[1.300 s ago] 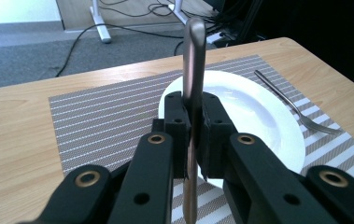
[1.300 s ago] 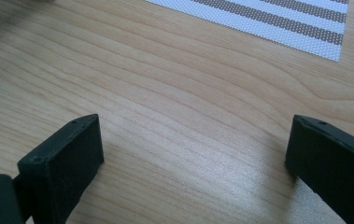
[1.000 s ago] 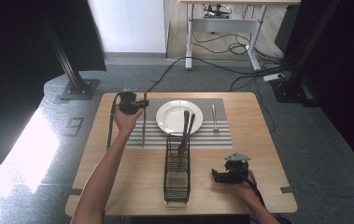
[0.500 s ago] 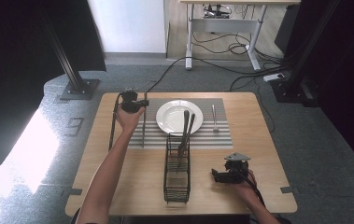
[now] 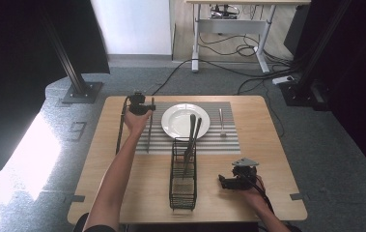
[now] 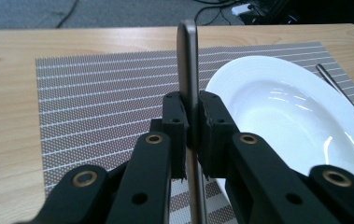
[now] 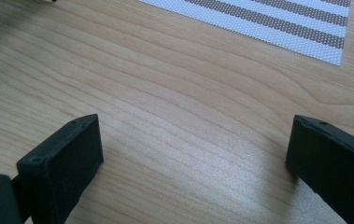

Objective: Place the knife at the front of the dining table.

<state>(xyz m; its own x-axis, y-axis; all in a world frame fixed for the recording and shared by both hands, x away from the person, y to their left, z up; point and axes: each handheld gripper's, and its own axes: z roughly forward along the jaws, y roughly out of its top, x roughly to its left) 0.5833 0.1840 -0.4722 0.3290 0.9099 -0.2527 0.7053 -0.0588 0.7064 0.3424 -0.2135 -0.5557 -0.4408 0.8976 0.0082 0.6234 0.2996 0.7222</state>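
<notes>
My left gripper (image 5: 143,106) (image 6: 191,112) is shut on the handle of a long metal utensil (image 6: 188,60). That utensil (image 5: 149,128) runs along the striped placemat (image 5: 161,140) just left of the white plate (image 5: 185,121) (image 6: 282,112). Low over the bare wood near the table's front right, my right gripper (image 5: 230,182) (image 7: 193,140) stands open with nothing between its jaws. A black wire caddy (image 5: 183,181) in front of the plate holds two utensils (image 5: 191,137) that lean toward the plate.
A small metal utensil (image 5: 221,121) lies on the placemat right of the plate. The wooden table (image 5: 277,159) has bare room at both sides. A corner of the placemat (image 7: 305,32) lies ahead of the right gripper. Cables cross the floor beyond the table.
The left gripper has shifted slightly right and away with the utensil still in its jaws. The right gripper has stayed put.
</notes>
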